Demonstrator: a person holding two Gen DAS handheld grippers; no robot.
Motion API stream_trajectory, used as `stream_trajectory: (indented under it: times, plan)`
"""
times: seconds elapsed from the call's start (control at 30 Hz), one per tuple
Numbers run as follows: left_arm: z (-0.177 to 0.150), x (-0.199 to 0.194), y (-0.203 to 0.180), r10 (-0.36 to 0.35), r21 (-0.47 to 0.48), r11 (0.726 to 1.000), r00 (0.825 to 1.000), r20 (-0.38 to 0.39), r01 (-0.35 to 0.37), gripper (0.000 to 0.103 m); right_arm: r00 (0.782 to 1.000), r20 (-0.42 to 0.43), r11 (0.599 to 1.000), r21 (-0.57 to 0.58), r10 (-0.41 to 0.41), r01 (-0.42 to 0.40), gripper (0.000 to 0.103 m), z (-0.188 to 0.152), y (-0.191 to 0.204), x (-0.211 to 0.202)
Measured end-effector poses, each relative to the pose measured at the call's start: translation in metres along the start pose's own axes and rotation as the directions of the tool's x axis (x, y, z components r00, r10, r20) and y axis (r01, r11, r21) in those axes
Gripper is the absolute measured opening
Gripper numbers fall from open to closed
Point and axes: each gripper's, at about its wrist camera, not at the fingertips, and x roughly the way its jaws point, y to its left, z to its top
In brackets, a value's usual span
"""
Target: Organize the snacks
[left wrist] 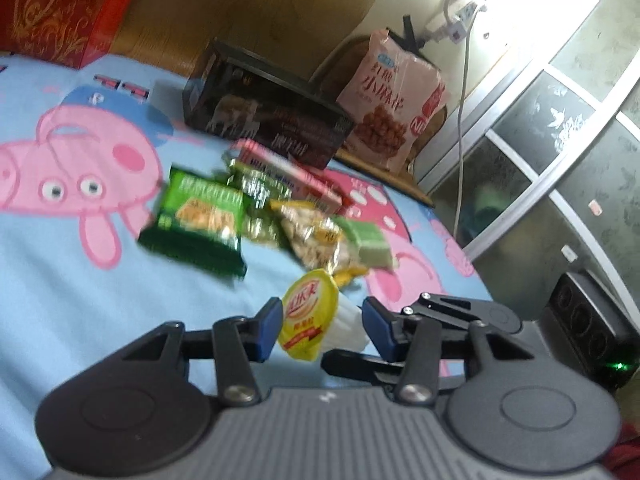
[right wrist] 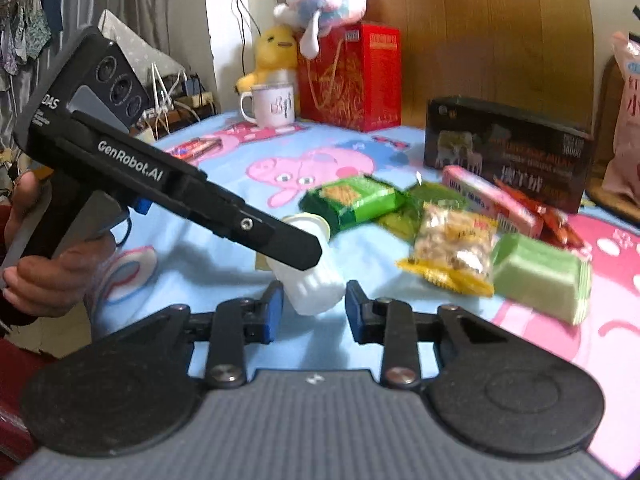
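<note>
Two grippers are converging on one white ribbed plastic jelly cup with a yellow foil lid (left wrist: pixel 308 322), lying tipped on the blue cartoon bedsheet (left wrist: pixel 60 280) near the snack pile. Left gripper (left wrist: pixel 320 326) and right gripper (right wrist: pixel 314 306) are bracketing it, neither visibly clamping. Advisable: one gripper should be squeezing the ribbed wall, not the lid.

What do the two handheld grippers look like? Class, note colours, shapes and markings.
The right gripper has black linkage arms, blue finger pads, round black discs and a ribbed grey body. The left gripper matches it; from the side, its black pistol-grip body reads "GenRobot.AI" in white, with a blue trigger.
</note>
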Motion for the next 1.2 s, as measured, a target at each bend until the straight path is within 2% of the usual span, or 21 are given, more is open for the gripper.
stream_trajectory:
  times: [0.2, 0.33, 0.53, 0.63, 0.73, 0.83, 0.87, 1.0, 1.07, 1.13, 1.2]
  plan:
    - [0.048, 0.013, -0.001, 0.0, 0.03, 1.0, 0.999, 0.033, -0.001, 0.045, 0.998, 0.056, 0.999, 0.007, -0.042, 0.042, 0.036, 0.03, -0.023, 0.01]
    - [0.096, 0.032, 0.004, 0.007, 0.042, 0.999, 0.998, 0.067, -0.01, 0.045, 0.993, 0.088, 0.997, -0.002, -0.08, 0.08, 0.036, 0.059, -0.048, 0.026]
    - [0.176, 0.072, -0.002, 0.064, 0.098, 0.992, 0.99, 0.123, -0.076, 0.044, 0.98, 0.114, 0.987, 0.007, -0.16, 0.16, 0.036, 0.116, -0.101, 0.061]
    - [0.2, 0.093, -0.001, 0.099, 0.091, 0.99, 0.986, 0.133, -0.112, 0.043, 0.976, 0.102, 0.982, 0.024, -0.19, 0.189, 0.036, 0.137, -0.126, 0.08]
    - [0.209, 0.11, 0.006, 0.141, 0.067, 0.986, 0.981, 0.136, -0.151, 0.044, 0.975, 0.074, 0.977, 0.04, -0.21, 0.208, 0.037, 0.143, -0.143, 0.099]
    - [0.212, 0.122, 0.013, 0.22, 0.041, 0.973, 0.963, 0.158, -0.229, 0.048, 0.969, 0.057, 0.97, 0.069, -0.239, 0.235, 0.039, 0.143, -0.156, 0.108]
    - [0.211, 0.121, 0.015, 0.229, 0.033, 0.971, 0.96, 0.162, -0.237, 0.048, 0.969, 0.057, 0.968, 0.082, -0.241, 0.236, 0.043, 0.142, -0.158, 0.106]
    - [0.198, 0.097, 0.016, 0.202, 0.009, 0.978, 0.955, 0.218, -0.209, 0.051, 0.958, 0.125, 0.959, 0.148, -0.259, 0.24, 0.045, 0.131, -0.158, 0.071]
    - [0.186, 0.081, 0.014, 0.188, 0.007, 0.981, 0.95, 0.248, -0.196, 0.054, 0.955, 0.14, 0.954, 0.191, -0.26, 0.231, 0.047, 0.115, -0.157, 0.046]
    - [0.172, 0.072, 0.011, 0.167, 0.002, 0.985, 0.956, 0.242, -0.173, 0.054, 0.958, 0.115, 0.942, 0.248, -0.262, 0.228, 0.049, 0.095, -0.157, 0.029]
    - [0.165, 0.074, 0.007, 0.142, 0.009, 0.989, 0.968, 0.209, -0.147, 0.054, 0.962, 0.066, 0.911, 0.342, -0.266, 0.229, 0.049, 0.069, -0.162, 0.013]
